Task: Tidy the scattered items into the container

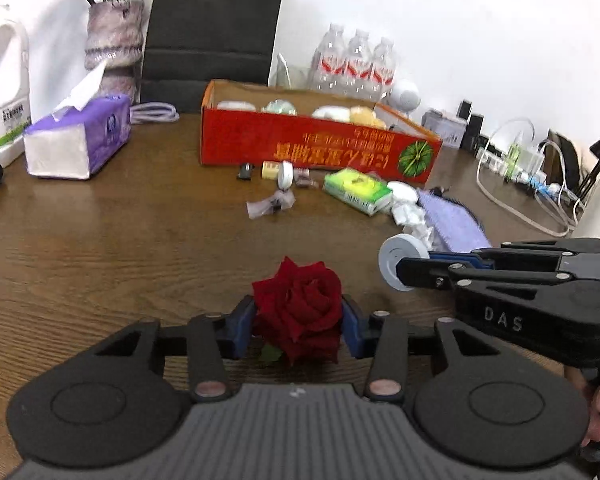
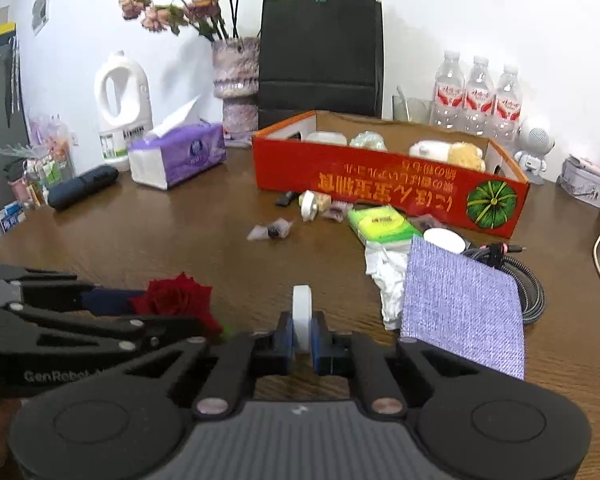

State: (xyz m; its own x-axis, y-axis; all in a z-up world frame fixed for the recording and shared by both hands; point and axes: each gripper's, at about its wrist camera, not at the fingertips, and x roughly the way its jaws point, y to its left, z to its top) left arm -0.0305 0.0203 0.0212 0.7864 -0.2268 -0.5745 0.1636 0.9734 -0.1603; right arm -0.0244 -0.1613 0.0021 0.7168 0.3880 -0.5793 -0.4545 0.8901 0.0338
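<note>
**A:** What lies in front of you, biggest first?

**B:** You work at a dark wooden bench. Toward its back stands the container, a long red cardboard box with upside-down yellow print and a green pumpkin picture. It is open on top, and pale rounded items already lie inside. Behind it stands a black paper bag, with a vase of dried flowers to its left and three water bottles to its right. A purple tissue pack sits left of the box.

**A:** And the scattered things?

**B:** Just in front of the box lie a lilac woven cloth, a crumpled white paper touching its left edge, a green packet, a small white round lid standing on edge and a clear wrapped sweet.

**A:** What do your claws hold?

**B:** Your left claw is clenched on a red rose: both blue pads press the bloom's sides, low over the bench and well short of the box. Your right claw is clamped tight on a thin white disc, held upright on edge between the pads, also well short of the box. The two claws are side by side, the rose just left of the disc.
</note>
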